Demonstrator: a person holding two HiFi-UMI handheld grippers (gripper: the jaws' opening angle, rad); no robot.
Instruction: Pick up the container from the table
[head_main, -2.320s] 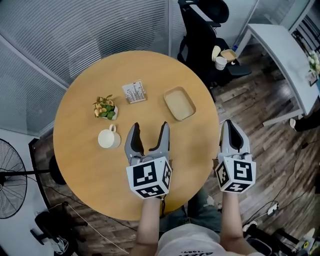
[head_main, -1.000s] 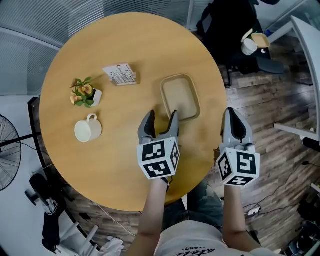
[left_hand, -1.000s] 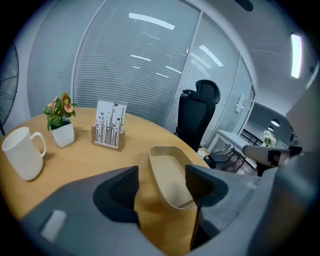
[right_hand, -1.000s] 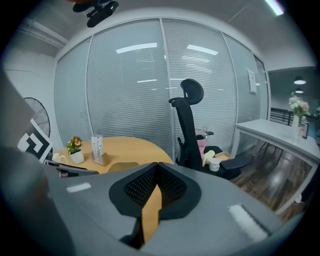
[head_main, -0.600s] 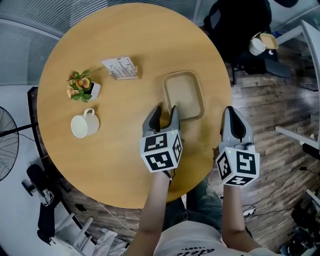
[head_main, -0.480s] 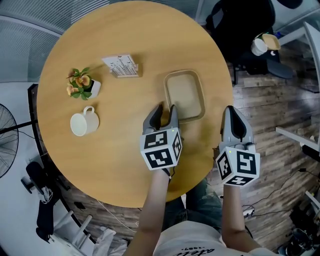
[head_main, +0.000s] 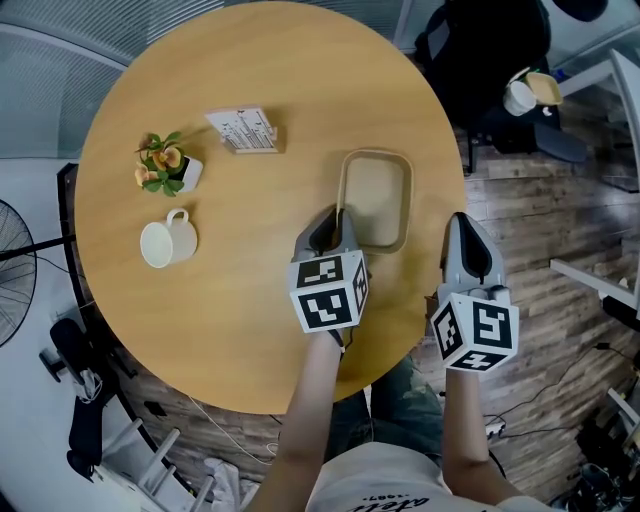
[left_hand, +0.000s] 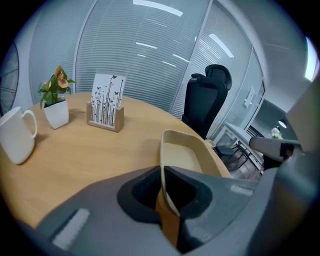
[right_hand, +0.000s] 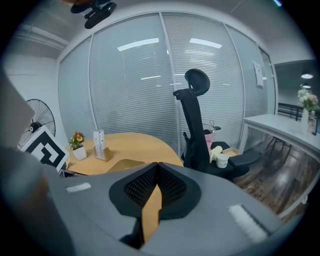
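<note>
Left gripper (head_main: 333, 225) clenched on the near-left rim of the beige container (head_main: 380, 195), located at the right side of the round desk (head_main: 270, 90). Right gripper (head_main: 466, 235) closed on nothing, held beyond the desk's right edge.

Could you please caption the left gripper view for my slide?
Left tongs shut on the container rim; mug and plant at left.
</note>
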